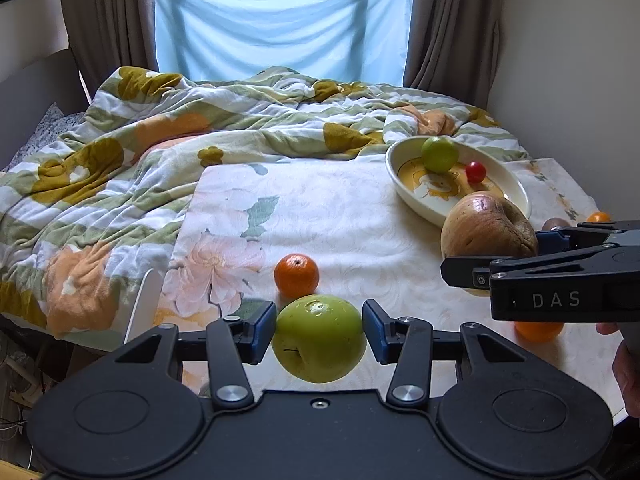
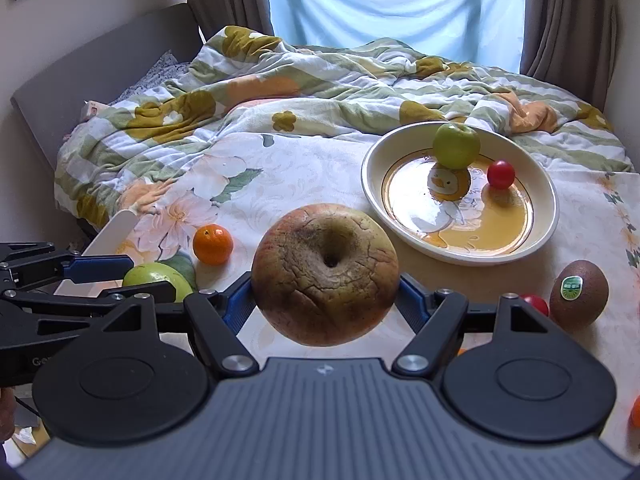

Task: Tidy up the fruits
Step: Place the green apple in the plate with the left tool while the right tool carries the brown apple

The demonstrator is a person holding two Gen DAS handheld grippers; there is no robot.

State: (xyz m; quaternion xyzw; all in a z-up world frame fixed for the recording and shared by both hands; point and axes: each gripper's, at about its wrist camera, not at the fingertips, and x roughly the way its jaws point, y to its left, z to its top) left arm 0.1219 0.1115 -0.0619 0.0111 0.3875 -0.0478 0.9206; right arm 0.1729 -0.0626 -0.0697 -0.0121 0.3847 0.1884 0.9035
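Note:
My left gripper point(image 1: 319, 334) is shut on a green apple point(image 1: 319, 338) and holds it above the near table edge. My right gripper point(image 2: 325, 292) is shut on a big wrinkled brown-red apple point(image 2: 325, 274), lifted just before the white dish point(image 2: 548, 216). The dish holds a small green apple point(image 2: 456, 145) and a small red fruit point(image 2: 501, 174). An orange mandarin point(image 1: 296, 274) lies on the cloth beyond the left gripper. In the right wrist view, the left gripper point(image 2: 120, 276) with its green apple point(image 2: 158, 278) shows at the left.
A kiwi point(image 2: 579, 293) and a red fruit point(image 2: 535, 303) lie right of the right gripper. More orange fruits point(image 1: 538, 330) lie at the right. A rumpled flowered quilt point(image 1: 120, 152) covers the bed beyond the table. A white chair back point(image 2: 114, 232) stands at the left.

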